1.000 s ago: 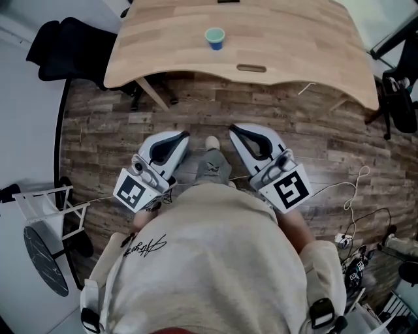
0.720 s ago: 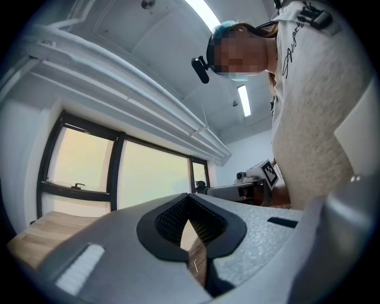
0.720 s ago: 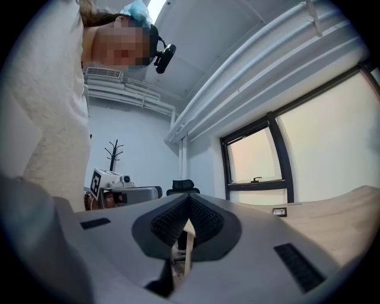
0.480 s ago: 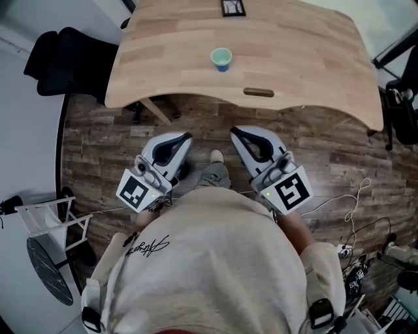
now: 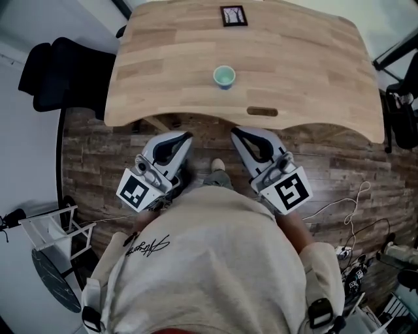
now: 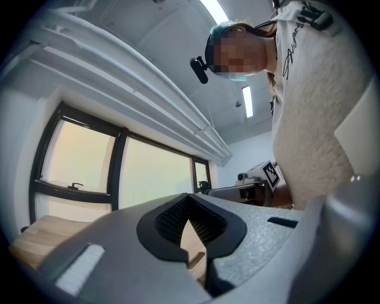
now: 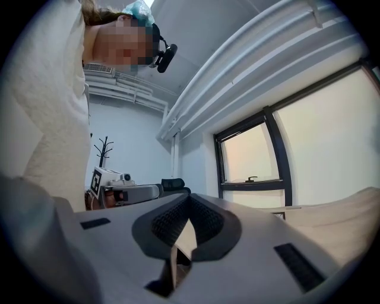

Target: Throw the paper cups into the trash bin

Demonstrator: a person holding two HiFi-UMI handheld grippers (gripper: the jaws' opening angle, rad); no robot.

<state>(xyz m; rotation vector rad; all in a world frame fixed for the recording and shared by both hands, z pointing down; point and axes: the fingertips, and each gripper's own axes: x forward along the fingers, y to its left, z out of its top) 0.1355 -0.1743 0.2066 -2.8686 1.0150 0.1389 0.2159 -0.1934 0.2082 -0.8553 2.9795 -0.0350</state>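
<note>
A light blue paper cup (image 5: 224,77) stands upright near the middle of the wooden table (image 5: 307,72) in the head view. My left gripper (image 5: 185,136) and right gripper (image 5: 236,132) are held side by side in front of my body, over the floor just short of the table's near edge. Both point toward the table, well short of the cup. In the left gripper view the left gripper's (image 6: 189,199) tips meet with nothing between them. The right gripper (image 7: 190,199) is shut and empty in its own view too. No trash bin is in view.
A small framed card (image 5: 234,15) lies at the table's far edge, and a slot (image 5: 262,111) is cut near its front edge. A black chair (image 5: 62,65) stands left of the table. A white rack (image 5: 52,225) is at lower left, and cables (image 5: 353,196) trail on the wooden floor at right.
The table and cup have come closer in the head view as I walk toward them with both grippers. Both grippers stay shut and empty.
</note>
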